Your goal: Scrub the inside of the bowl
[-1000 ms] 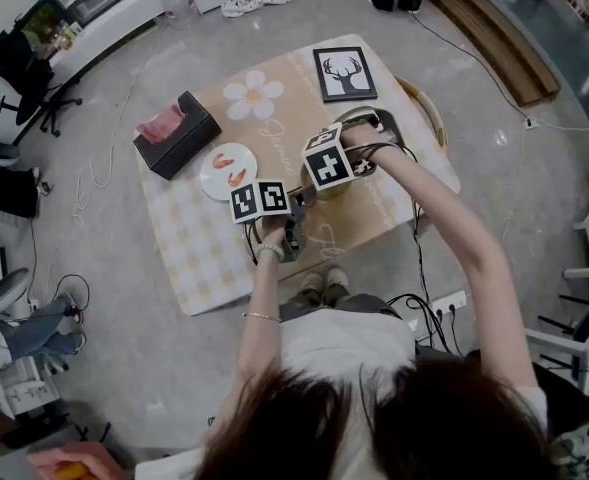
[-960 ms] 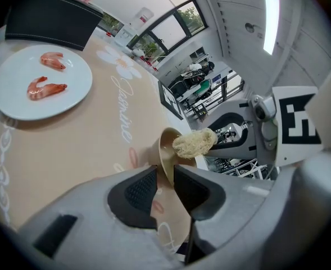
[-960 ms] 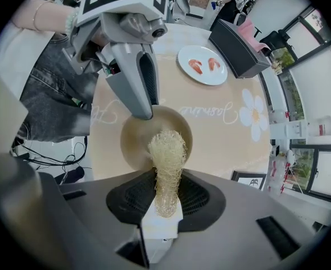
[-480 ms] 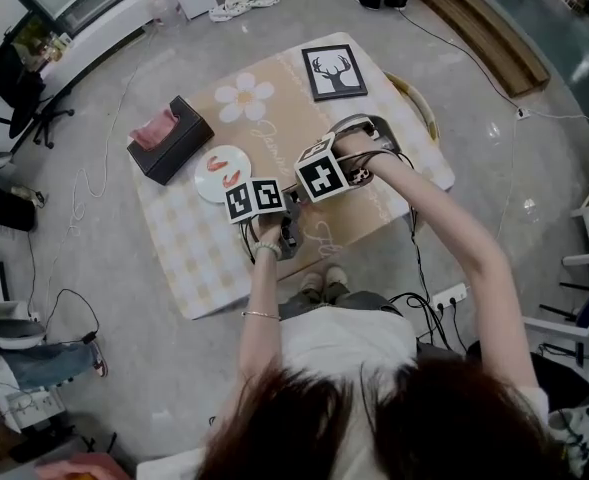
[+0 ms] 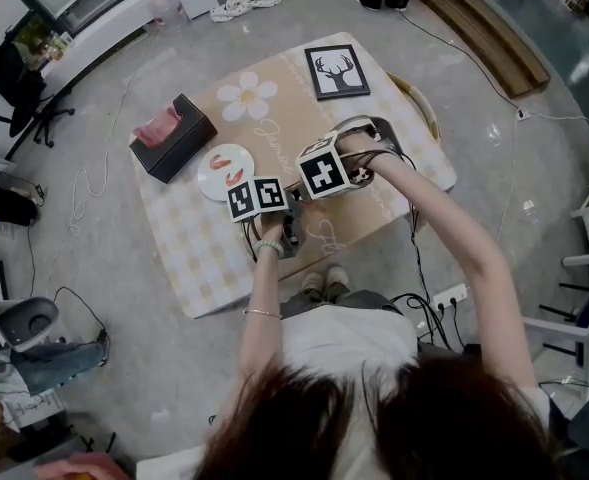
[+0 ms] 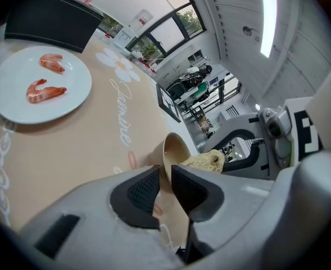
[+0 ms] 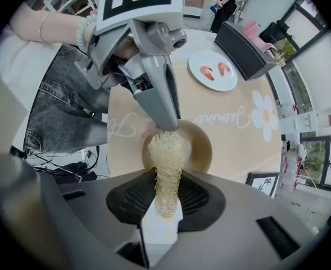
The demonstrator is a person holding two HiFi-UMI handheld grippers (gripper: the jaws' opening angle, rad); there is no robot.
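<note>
A tan bowl [image 7: 202, 145] stands on the table near its front edge; in the head view my right gripper's marker cube hides most of it. My right gripper [image 7: 166, 198] points straight down over the bowl, shut on a pale yellow mesh scrubber [image 7: 168, 151] that hangs into the bowl. My left gripper [image 6: 165, 179] reaches in from the left, and its jaws have just been closing with the bowl's rim [image 6: 168, 153] between the pads, which now press on it. In the head view the left gripper [image 5: 292, 204] sits just left of the right gripper [image 5: 330, 182].
A white plate [image 5: 224, 170] with two shrimps lies left of the bowl, with a black tissue box [image 5: 172, 133] behind it. A framed deer picture [image 5: 336, 71] rests at the far side of the checked tablecloth [image 5: 199, 258]. A basket [image 5: 421, 110] stands at the table's right edge. Cables trail on the floor.
The right gripper with the scrubber has shifted a little toward the near side over the bowl. The left gripper has stayed in place.
</note>
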